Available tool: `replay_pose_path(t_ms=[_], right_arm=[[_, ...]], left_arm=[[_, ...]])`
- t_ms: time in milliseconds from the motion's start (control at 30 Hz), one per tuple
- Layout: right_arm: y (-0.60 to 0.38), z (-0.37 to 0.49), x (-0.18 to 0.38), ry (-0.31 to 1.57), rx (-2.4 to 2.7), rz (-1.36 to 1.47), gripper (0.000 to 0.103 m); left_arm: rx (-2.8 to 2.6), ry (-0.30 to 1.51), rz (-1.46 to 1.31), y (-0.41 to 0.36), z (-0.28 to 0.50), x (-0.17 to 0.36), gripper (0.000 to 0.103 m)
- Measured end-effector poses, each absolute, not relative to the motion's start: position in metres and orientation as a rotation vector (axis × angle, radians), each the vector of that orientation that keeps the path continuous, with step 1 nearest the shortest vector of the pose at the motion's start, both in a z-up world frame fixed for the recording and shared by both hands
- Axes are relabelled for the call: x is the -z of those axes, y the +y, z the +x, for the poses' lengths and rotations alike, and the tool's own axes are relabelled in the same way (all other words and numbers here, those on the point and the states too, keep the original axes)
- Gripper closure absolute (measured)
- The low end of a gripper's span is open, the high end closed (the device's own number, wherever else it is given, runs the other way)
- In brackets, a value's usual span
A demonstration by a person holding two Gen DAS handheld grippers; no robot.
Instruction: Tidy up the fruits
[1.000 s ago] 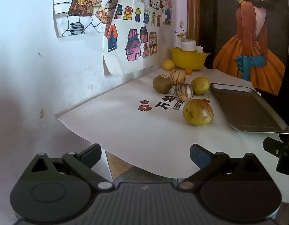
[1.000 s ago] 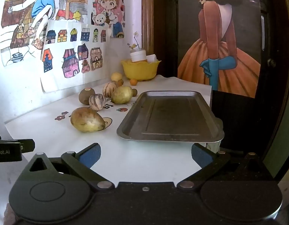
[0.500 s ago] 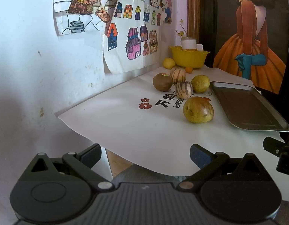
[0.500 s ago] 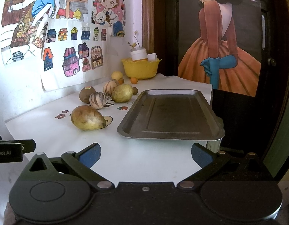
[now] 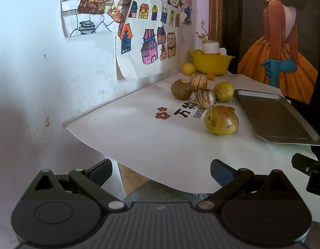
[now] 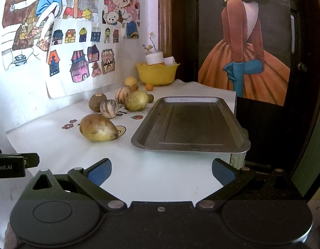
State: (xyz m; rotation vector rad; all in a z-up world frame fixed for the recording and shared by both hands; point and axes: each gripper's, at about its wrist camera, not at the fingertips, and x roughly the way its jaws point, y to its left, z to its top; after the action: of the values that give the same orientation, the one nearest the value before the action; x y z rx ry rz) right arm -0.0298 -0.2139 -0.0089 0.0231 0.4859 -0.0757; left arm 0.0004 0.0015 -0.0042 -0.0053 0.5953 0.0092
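Nearest the cameras, the left gripper (image 5: pixel 161 171) hangs off the near edge of the white table cover (image 5: pixel 139 137) with its jaws spread wide and nothing between them. The right gripper (image 6: pixel 161 171) is likewise wide open and empty, held just short of the table's near edge, facing the metal tray (image 6: pixel 191 122).

The tray is bare and lies on the right side of the cover. Just left of its near corner lies the large yellow-green mango (image 6: pixel 98 130), apart from the tray. Beyond it sit a striped melon (image 6: pixel 109 108), a brown kiwi (image 6: pixel 97 102) with a sticker, a second striped melon (image 6: pixel 123 94) and a yellow-green pear (image 6: pixel 137 100), clustered close together. A small dark fruit (image 6: pixel 151 98) beside the pear is too small to identify. Further back lie a lemon (image 6: pixel 130 81) and a small orange (image 6: pixel 149 86), in front of the yellow bowl (image 6: pixel 156 73) at the wall corner.
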Motion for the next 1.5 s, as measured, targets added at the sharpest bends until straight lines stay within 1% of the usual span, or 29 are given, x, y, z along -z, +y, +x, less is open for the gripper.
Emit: replay_pose_path(t_ms=[1100, 1333, 1500], right_arm=[[-0.211, -0.028, 0.015, 0.496, 0.074, 0.022, 0.001], [-0.214, -0.024, 0.017, 0.495, 0.065, -0.002, 0.000], [-0.222, -0.014, 0.004, 0.468, -0.026, -0.024, 0.000]], left_arm=[[-0.002, 0.586, 0.005, -0.001, 0.000, 0.004, 0.001], [0.010, 0.596, 0.014, -0.002, 0.014, 0.001, 0.001], [0.052, 0.591, 0.013, 0.003, 0.036, -0.005, 0.001]])
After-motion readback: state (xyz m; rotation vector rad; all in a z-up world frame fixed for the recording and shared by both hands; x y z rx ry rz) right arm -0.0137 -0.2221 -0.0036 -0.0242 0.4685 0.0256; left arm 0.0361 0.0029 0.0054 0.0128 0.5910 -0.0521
